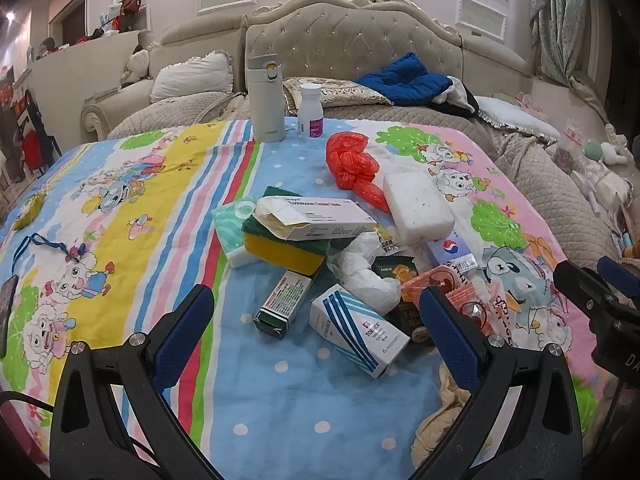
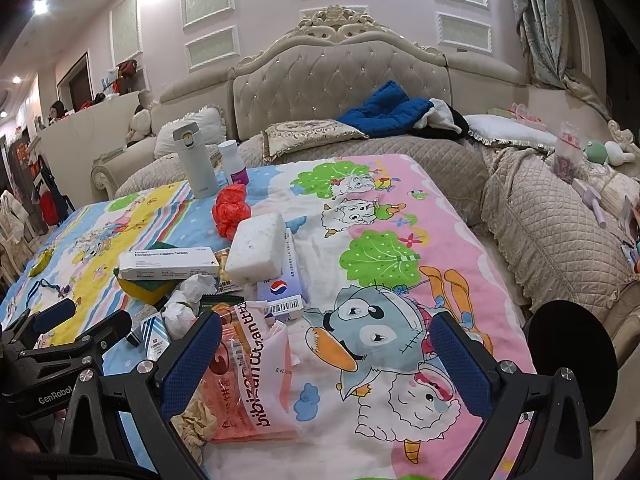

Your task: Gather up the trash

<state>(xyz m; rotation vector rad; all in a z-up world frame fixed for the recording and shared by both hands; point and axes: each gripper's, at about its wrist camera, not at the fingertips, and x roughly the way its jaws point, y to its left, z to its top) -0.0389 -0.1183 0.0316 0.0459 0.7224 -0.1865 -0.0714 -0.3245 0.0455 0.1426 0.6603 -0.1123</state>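
A heap of trash lies on the cartoon-print blanket (image 1: 132,216): a torn long white box (image 1: 316,216), a blue-striped box (image 1: 358,336), a small green box (image 1: 282,305), crumpled white tissue (image 1: 366,268), a red plastic bag (image 1: 352,162), a white foam block (image 1: 418,206) and a pink snack wrapper (image 2: 250,384). My left gripper (image 1: 316,320) hangs open just in front of the boxes, holding nothing. My right gripper (image 2: 326,348) is open too, its left finger over the pink wrapper (image 1: 460,286). The right gripper shows in the left wrist view at the right edge (image 1: 592,292).
A white thermos (image 1: 266,98) and a pill bottle (image 1: 311,110) stand at the blanket's far edge. A yellow-green sponge (image 1: 286,246) and tissue pack (image 1: 232,226) sit in the heap. Pillows, blue cloth (image 1: 404,80) and a tufted headboard lie behind. A black round stool (image 2: 570,360) stands on the right.
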